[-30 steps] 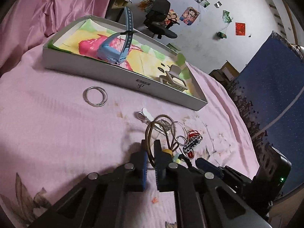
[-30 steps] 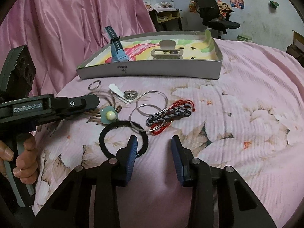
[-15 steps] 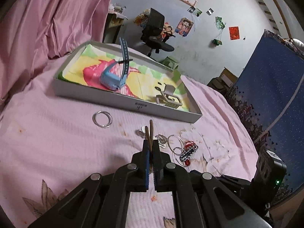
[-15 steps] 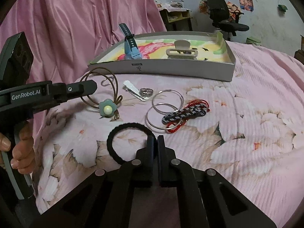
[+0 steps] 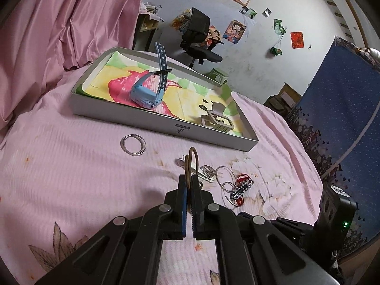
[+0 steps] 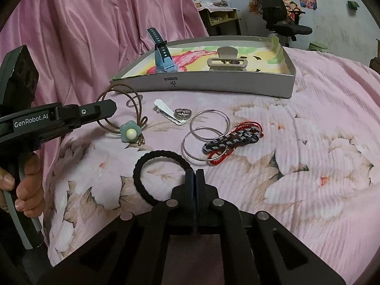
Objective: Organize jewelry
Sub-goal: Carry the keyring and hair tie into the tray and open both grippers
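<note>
Above the pink bedsheet [image 6: 308, 166], the left gripper [image 6: 111, 109] is pinching a brown hair tie [image 6: 118, 109], light and floppy, its flower charm dangling at five o'clock; the right gripper [image 6: 196, 173] is clamping a soft black hair tie [image 6: 152, 156]'s edge.

We see a matt, ribbed pink bedcover [image 6: 308, 109] printed with pale flowers, and behind it a glossy, satin-like pink curtain [image 6: 99, 23]. The tray [image 6: 213, 84] looks like matt grey card, lined with brightly coloured paper. In it lie a smooth blue plastic watch [image 5: 148, 93] with a rubbery strap and a matt beige plastic hair claw [image 6: 226, 59]. On the cloth we find shiny thin metal hoops [image 6: 210, 124], a polished metal ring [image 6: 182, 113], a glossy white plastic clip [image 6: 166, 111], a woven cord bracelet [image 6: 234, 139], a rough black fabric hair tie [image 6: 152, 166], and a smooth brown elastic hair tie [image 6: 123, 109] with a glossy flower bead.
</note>
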The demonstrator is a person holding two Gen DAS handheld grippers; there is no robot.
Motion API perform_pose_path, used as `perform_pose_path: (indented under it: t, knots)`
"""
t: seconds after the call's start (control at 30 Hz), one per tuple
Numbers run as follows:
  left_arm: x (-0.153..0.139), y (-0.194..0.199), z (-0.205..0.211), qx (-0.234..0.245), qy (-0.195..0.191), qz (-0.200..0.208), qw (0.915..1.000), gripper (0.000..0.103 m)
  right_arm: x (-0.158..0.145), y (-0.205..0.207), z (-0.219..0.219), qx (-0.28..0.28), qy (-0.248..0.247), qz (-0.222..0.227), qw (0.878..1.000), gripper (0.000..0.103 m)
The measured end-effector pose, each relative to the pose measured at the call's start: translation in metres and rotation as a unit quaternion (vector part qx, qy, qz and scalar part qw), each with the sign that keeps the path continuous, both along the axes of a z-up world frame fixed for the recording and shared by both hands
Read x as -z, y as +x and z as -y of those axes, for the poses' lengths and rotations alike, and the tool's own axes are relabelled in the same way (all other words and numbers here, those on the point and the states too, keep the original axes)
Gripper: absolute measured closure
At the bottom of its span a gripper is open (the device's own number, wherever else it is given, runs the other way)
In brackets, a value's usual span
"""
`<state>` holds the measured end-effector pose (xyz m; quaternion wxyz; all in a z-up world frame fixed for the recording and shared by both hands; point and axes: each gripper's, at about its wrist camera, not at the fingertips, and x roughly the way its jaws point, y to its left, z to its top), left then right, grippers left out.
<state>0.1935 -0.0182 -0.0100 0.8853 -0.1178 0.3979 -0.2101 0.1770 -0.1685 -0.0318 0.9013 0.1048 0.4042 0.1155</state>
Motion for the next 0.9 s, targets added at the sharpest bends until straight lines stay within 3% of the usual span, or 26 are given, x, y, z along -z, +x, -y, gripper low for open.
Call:
perform_pose_path:
  t: [0.5,0.9]
  knots:
    - [0.004,0.001,0.0,-0.003,0.006,-0.003,1.0,0.1,0.013,0.023,-0.002,-0.024,0.03,-0.041,0.998,0.097]
    - [-0.011,-0.003,-0.002,0.001,-0.01,0.028,0.9996,0.1,-0.008,0.003,-0.003,-0.022,0.02,0.021,0.999,0.098]
